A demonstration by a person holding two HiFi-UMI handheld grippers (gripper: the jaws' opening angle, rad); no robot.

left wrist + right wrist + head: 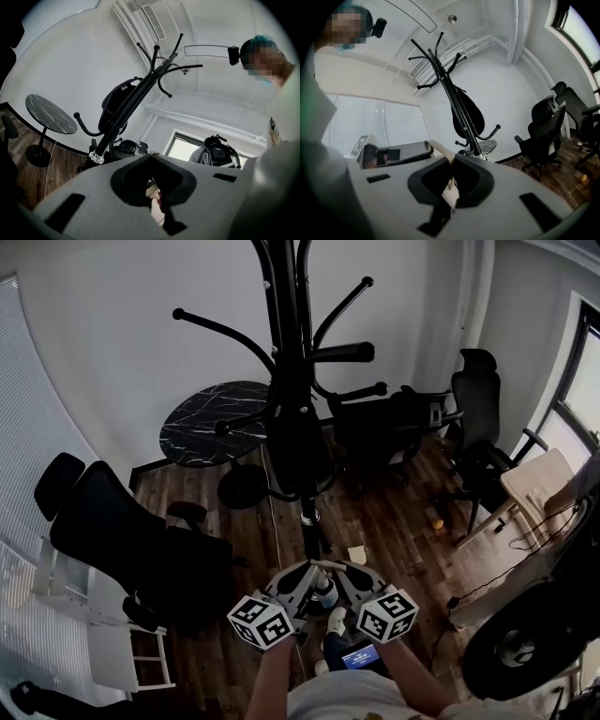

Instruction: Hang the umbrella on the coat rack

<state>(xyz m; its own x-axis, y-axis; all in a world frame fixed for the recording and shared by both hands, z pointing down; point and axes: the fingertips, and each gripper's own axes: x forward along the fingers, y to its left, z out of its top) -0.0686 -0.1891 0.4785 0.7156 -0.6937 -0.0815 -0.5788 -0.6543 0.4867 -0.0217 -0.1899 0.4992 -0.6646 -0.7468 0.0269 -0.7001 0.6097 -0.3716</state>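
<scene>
Hanging looks done: umbrella [298, 448], dark and folded, sits against coat rack [284, 306] pole at mid-height, far centre, apparently on a lower hook. Left gripper [151, 157] jaws pressed together, nothing between. Right gripper [452, 159] jaws likewise together, empty. Both grippers near, low, close to person's body, well apart from rack. Judged: no task step left.

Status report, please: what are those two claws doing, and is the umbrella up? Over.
Left gripper shut, empty. Right gripper shut, empty. Umbrella hangs on coat rack. Chairs off to the sides, none in the way.
</scene>
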